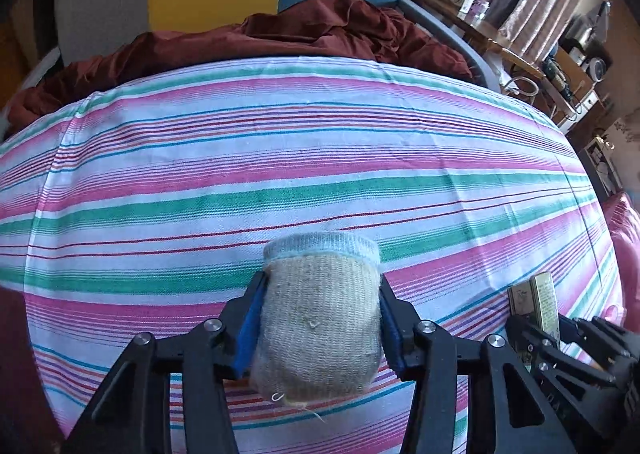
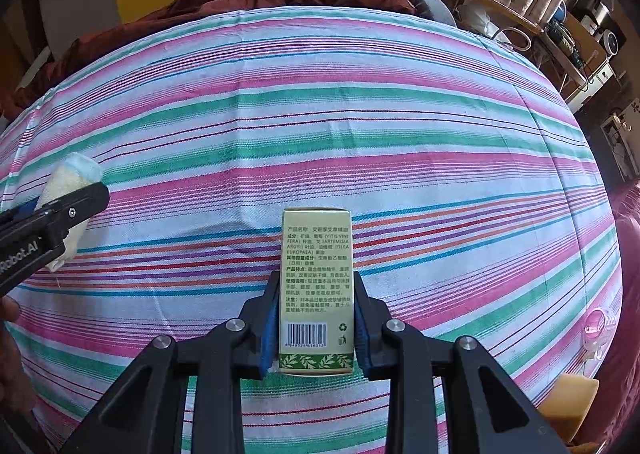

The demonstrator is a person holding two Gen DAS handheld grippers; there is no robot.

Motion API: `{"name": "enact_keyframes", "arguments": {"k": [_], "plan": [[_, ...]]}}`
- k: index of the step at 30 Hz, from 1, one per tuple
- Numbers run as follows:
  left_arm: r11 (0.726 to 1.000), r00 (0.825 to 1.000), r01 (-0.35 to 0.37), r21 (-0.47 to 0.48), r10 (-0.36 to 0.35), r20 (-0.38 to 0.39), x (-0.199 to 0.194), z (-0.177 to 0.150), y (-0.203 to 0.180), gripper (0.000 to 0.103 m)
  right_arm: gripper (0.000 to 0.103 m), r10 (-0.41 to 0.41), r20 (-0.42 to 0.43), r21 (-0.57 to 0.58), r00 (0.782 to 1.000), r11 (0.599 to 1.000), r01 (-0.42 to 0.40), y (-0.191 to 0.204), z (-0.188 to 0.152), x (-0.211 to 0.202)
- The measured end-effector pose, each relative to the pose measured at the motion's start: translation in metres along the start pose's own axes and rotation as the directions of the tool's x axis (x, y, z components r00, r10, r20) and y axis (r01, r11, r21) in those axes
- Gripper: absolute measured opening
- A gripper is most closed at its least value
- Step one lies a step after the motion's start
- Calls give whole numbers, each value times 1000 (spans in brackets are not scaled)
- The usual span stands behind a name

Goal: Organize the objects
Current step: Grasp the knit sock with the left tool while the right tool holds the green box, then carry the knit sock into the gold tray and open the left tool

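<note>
My left gripper (image 1: pixel 320 286) is shut on a rolled beige sock with a pale blue cuff (image 1: pixel 320 318), held above the striped bedsheet (image 1: pixel 280 157). The sock (image 2: pixel 66 181) and left gripper also show at the left edge of the right wrist view. My right gripper (image 2: pixel 316 286) is shut on a small light green carton with printed text and a barcode (image 2: pixel 317 278), held upright over the sheet (image 2: pixel 360 125). The carton (image 1: pixel 534 304) and right gripper show at the lower right of the left wrist view.
A crumpled dark red blanket (image 1: pixel 280 37) lies at the far end of the bed. A cluttered wooden shelf (image 1: pixel 520 53) and curtain stand to the right. A pink item (image 2: pixel 598 328) and a yellow-tan object (image 2: pixel 568 410) lie at the bed's right edge.
</note>
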State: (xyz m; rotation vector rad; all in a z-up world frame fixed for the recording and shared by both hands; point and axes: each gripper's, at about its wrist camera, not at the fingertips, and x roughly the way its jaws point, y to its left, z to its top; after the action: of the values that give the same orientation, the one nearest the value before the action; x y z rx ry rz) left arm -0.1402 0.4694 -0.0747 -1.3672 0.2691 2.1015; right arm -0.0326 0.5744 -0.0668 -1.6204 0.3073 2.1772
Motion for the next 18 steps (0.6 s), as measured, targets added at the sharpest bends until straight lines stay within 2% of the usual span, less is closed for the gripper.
{"name": "enact_keyframes", "arguments": {"k": [2,5,9,14,18], "plan": [[999,1000,-10,42,10,17,-6,-11,-1,50,30,-1,1,-3,1000,1000,1,-1,0,0],[998,999,-23,56,21,27,-17,-30,0,49,30,-3,3,-8,1000,1000,3,-3,1,0],[996,999,-31,89,27,46,-39,-73,-5,49,30,-2,6,-11,1000,1000,2,-3,-1,-1],[981,989,-75,179,50,140,-70,-141,-15,50,30,-7,13,-15,1000,1000,7,-7,-5,-1],[961,973,-134,244,81,215,-78,-169,-18,50,30,-15,22,-25,1000,1000,15,-10,-7,1]]}}
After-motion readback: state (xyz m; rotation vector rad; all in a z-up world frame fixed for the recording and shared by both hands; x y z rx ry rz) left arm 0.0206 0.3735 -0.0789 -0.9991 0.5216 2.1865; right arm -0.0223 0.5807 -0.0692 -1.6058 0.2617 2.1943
